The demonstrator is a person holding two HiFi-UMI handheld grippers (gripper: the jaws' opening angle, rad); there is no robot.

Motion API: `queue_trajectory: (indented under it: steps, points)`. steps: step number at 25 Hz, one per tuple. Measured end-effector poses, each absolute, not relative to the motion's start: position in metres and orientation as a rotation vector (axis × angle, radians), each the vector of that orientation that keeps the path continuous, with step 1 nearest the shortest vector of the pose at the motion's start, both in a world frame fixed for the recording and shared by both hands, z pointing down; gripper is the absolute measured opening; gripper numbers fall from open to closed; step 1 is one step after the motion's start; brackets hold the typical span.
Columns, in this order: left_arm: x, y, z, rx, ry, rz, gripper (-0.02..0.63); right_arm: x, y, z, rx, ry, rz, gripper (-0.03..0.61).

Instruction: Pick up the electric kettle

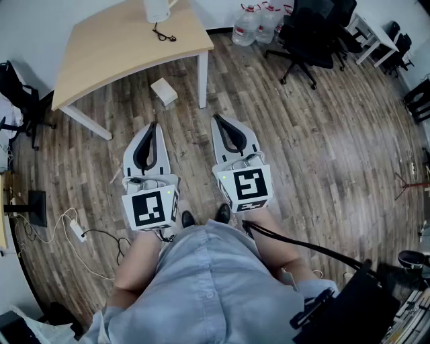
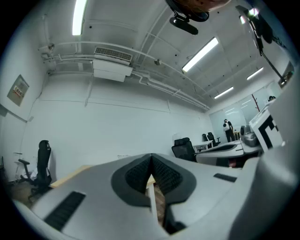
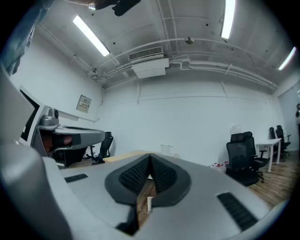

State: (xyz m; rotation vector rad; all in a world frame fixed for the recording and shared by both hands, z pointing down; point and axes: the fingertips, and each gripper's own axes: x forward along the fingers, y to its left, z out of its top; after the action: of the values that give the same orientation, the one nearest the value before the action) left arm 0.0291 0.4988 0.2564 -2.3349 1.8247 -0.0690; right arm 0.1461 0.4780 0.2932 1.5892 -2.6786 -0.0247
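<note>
Barely started tbh: left tool (image 1: pixel 153 126) and right tool (image 1: pixel 219 119) are both closed up empty, kettle (image 1: pixel 158 9) sits untouched on the bench (image 1: pixel 114 47), well away.

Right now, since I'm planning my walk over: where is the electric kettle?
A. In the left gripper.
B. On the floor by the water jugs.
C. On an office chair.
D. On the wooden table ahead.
D: the white electric kettle stands on the wooden table, at the head view's top edge.
</note>
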Motion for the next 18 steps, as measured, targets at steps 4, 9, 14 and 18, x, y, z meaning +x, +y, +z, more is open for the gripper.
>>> queue_trajectory:
  steps: [4,9,14,18]
  points:
    - [0.034,0.498,0.253,-2.329,1.825,-0.070,0.000,0.151,0.478,0.290,1.590,-2.685,-0.026,0.000]
    - [0.048,0.496,0.256,-2.318,1.834,-0.077,0.000,0.167,0.476,0.295,1.578,-2.693,-0.019,0.000]
    - [0.065,0.492,0.260,-2.301,1.860,-0.098,0.000,0.189,0.464,0.296,1.584,-2.743,0.041,0.002]
    - [0.077,0.487,0.263,-2.290,1.881,-0.101,0.000,0.203,0.452,0.304,1.549,-2.728,0.052,0.002]
